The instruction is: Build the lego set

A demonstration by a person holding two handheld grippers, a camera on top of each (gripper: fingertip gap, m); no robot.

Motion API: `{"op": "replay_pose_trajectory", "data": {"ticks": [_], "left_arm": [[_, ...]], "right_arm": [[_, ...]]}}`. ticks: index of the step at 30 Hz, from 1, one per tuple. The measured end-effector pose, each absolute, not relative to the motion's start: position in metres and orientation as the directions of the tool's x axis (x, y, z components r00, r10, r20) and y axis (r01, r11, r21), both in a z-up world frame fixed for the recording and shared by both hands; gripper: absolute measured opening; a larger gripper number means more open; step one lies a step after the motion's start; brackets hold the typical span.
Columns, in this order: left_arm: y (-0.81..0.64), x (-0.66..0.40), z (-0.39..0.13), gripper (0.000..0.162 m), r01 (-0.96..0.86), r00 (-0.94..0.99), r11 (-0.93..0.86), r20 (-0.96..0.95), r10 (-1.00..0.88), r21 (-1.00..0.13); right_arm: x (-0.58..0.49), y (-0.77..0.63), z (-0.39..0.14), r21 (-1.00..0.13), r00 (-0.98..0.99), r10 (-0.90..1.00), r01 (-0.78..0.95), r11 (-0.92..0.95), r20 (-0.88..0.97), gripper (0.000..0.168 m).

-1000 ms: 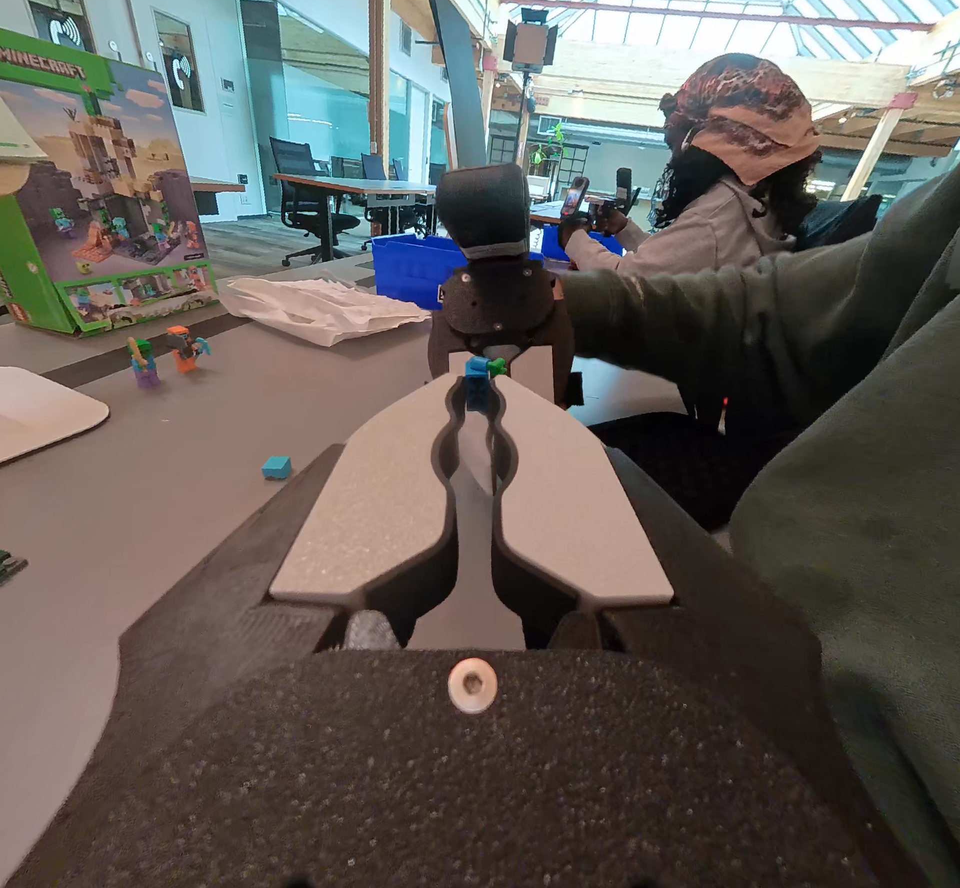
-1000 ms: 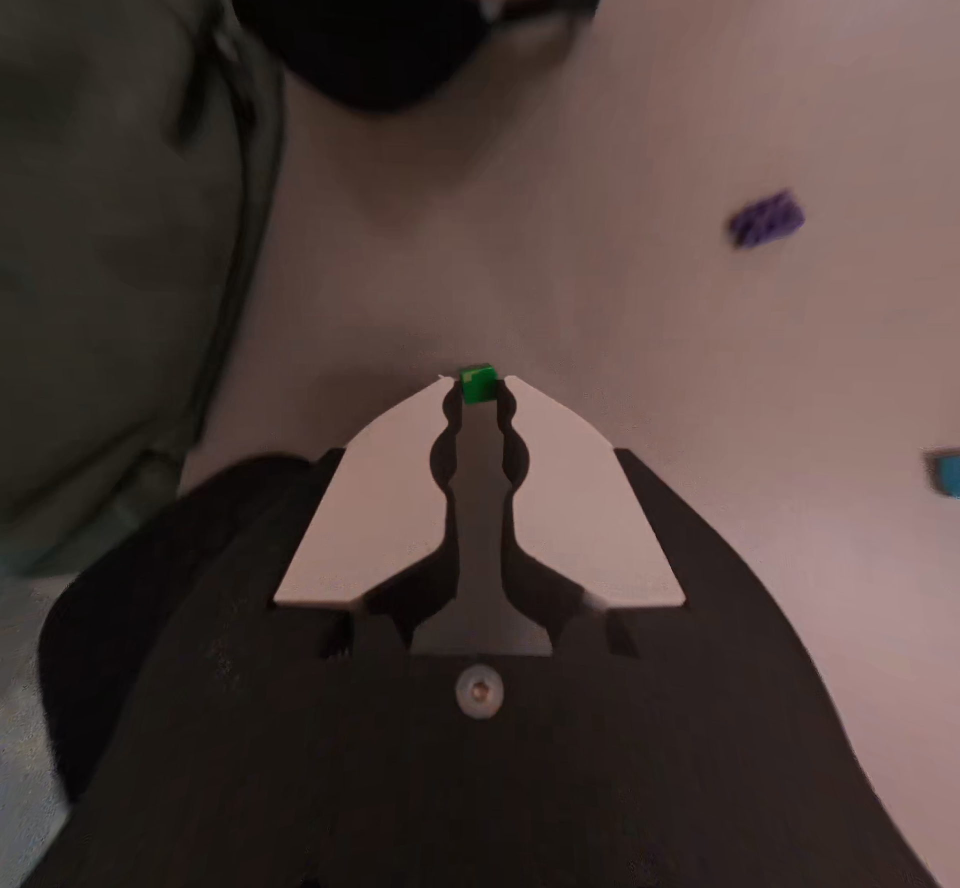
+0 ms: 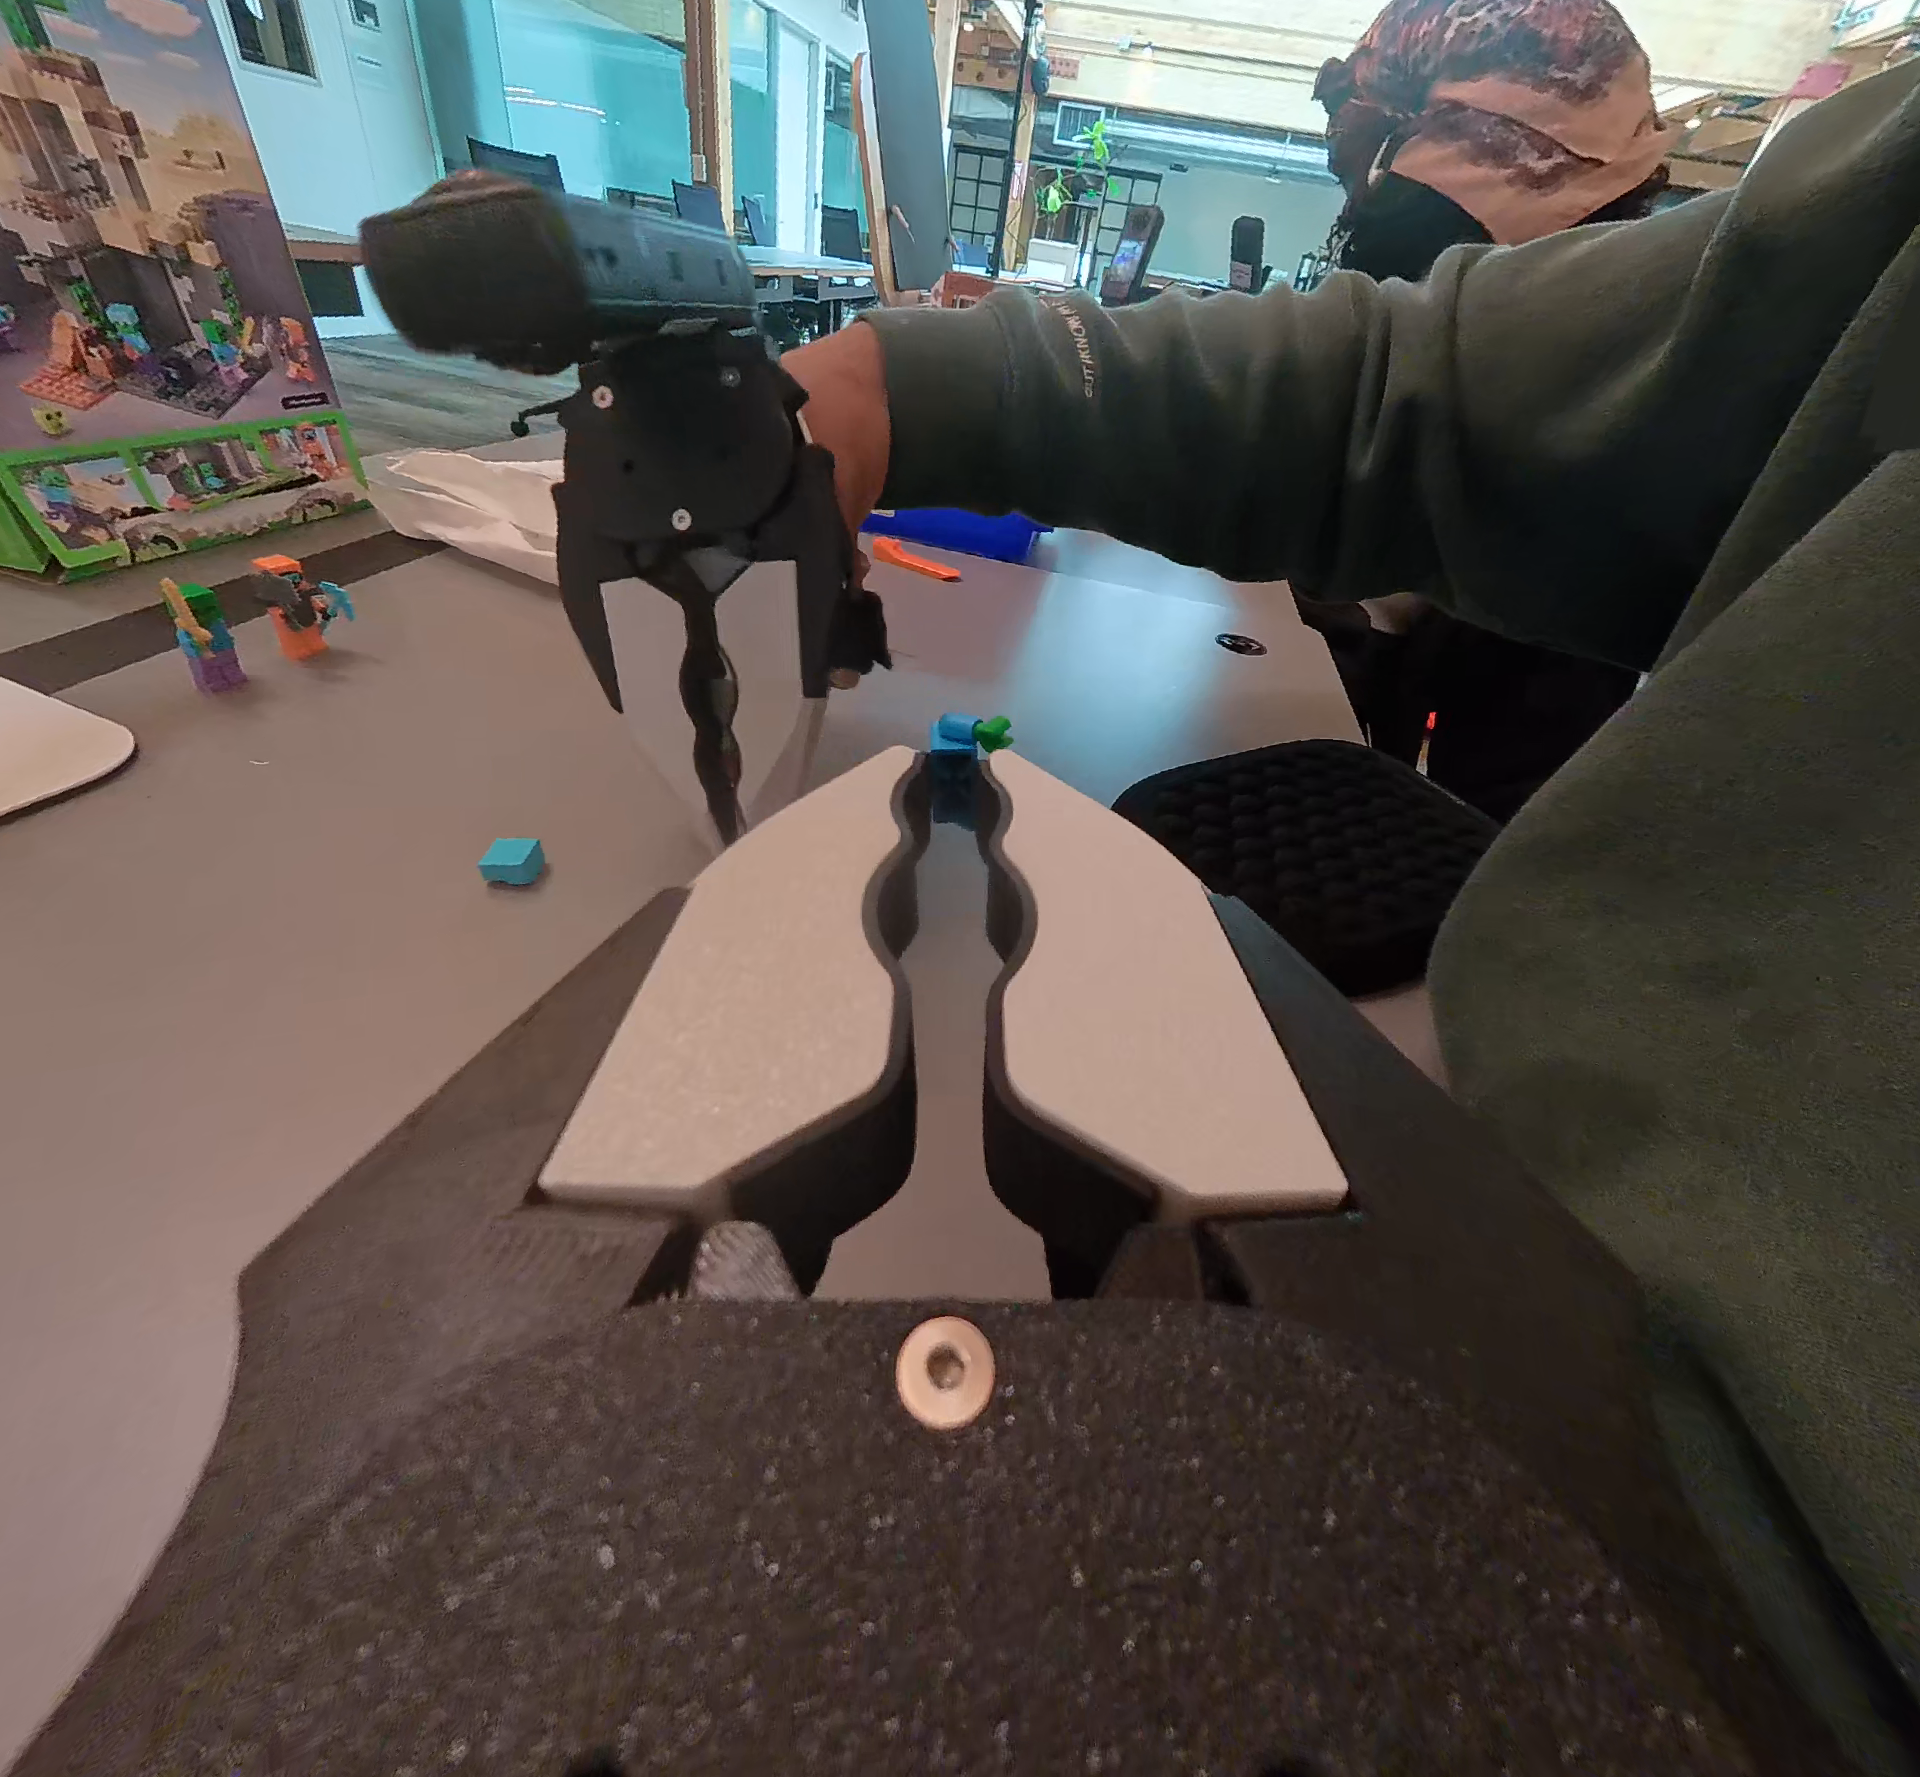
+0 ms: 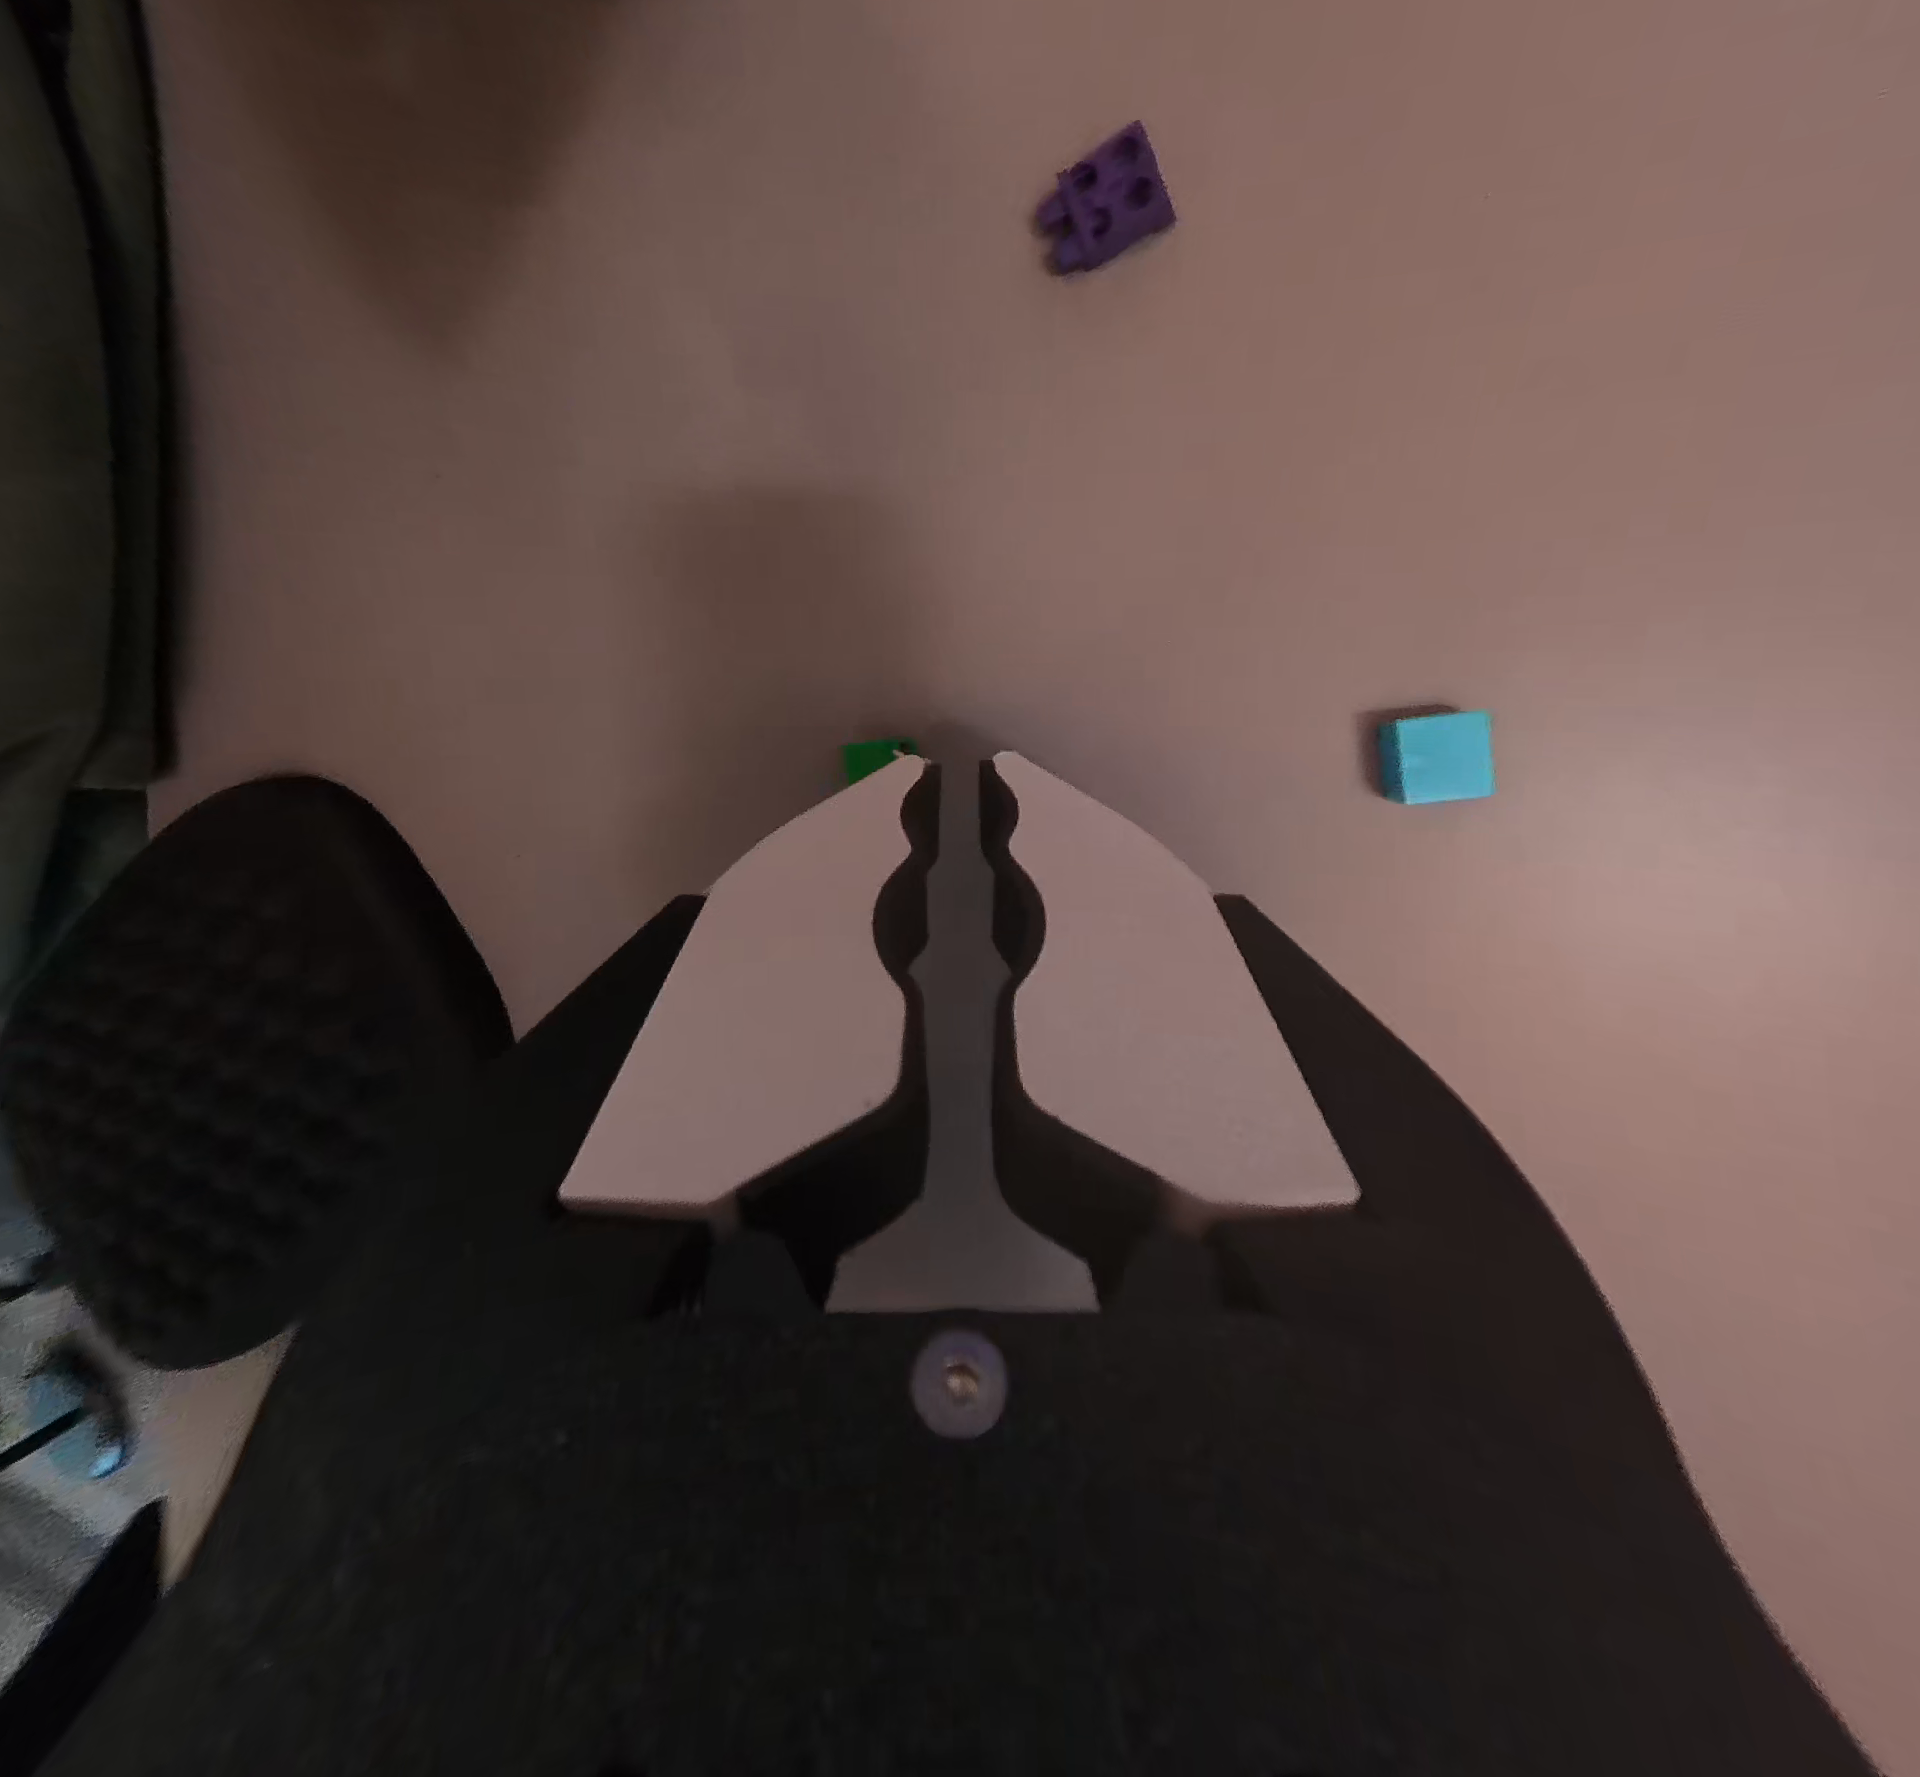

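My left gripper (image 3: 956, 771) is shut on a small blue minifigure body with a green arm (image 3: 961, 740), held above the grey table (image 3: 312, 948). My right gripper (image 4: 961, 766) points down at the table with its jaws almost together and nothing between them; it also shows in the left wrist view (image 3: 727, 813), left of the figure. A small green piece (image 4: 871, 759) sits just outside its left fingertip. A cyan brick (image 4: 1436, 757) lies to the right, also in the left wrist view (image 3: 511, 862). A purple plate (image 4: 1107, 200) lies farther off.
Two built minifigures (image 3: 249, 626) stand at the back left before the green set box (image 3: 156, 273). A white bag (image 3: 468, 501), a blue bin (image 3: 966, 532) and an orange tool (image 3: 914, 561) lie behind. A black padded rest (image 3: 1309, 854) sits at right. Another person sits beyond.
My right gripper has swung from behind the held figure down to the table on the left. The green piece has left its fingertips and sits beside its left finger. My left gripper holds on.
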State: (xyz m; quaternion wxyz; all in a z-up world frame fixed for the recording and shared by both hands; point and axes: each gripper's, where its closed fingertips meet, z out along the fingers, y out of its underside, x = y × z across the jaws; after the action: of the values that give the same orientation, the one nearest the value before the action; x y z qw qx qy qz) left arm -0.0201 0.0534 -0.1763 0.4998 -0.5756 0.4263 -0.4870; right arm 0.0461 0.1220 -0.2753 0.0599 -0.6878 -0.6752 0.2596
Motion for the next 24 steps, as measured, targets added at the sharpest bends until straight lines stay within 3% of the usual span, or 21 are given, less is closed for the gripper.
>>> {"op": "replay_pose_trajectory", "data": {"ticks": [1,4,8,12,16,19,24], "left_arm": [[0.054,-0.02,-0.176,0.008,-0.004,0.163,-0.136,0.134,-0.977,-0.991],[0.055,-0.021,-0.176,0.008,-0.001,0.169,-0.137,0.135,-0.976,-0.991],[0.056,-0.021,-0.176,0.008,-0.003,0.172,-0.14,0.137,-0.976,-0.99],[0.055,-0.02,-0.177,0.008,-0.007,0.167,-0.137,0.134,-0.977,-0.991],[0.054,-0.02,-0.177,0.008,-0.008,0.166,-0.136,0.133,-0.977,-0.991],[0.055,-0.02,-0.176,0.008,-0.008,0.171,-0.138,0.134,-0.976,-0.99],[0.054,-0.02,-0.177,0.008,-0.009,0.172,-0.145,0.141,-0.975,-0.989]], "right_arm": [[0.044,0.12,-0.272,-0.461,-0.064,0.968,0.886,-0.057,-0.243,0.008],[0.039,0.114,-0.268,-0.511,-0.124,0.991,0.856,0.079,-0.055,0.011],[0.04,0.104,-0.272,-0.495,-0.166,0.959,0.828,0.263,0.231,0.01],[0.043,0.093,-0.282,-0.49,-0.102,0.926,0.824,0.283,0.363,0.012],[0.046,0.1,-0.279,-0.549,0.144,0.902,0.827,0.116,0.408,0.014],[0.051,0.103,-0.278,-0.624,0.421,0.851,0.767,-0.148,0.315,0.017],[0.05,0.089,-0.287,-0.655,0.656,0.735,0.634,-0.411,0.173,0.021]]}}
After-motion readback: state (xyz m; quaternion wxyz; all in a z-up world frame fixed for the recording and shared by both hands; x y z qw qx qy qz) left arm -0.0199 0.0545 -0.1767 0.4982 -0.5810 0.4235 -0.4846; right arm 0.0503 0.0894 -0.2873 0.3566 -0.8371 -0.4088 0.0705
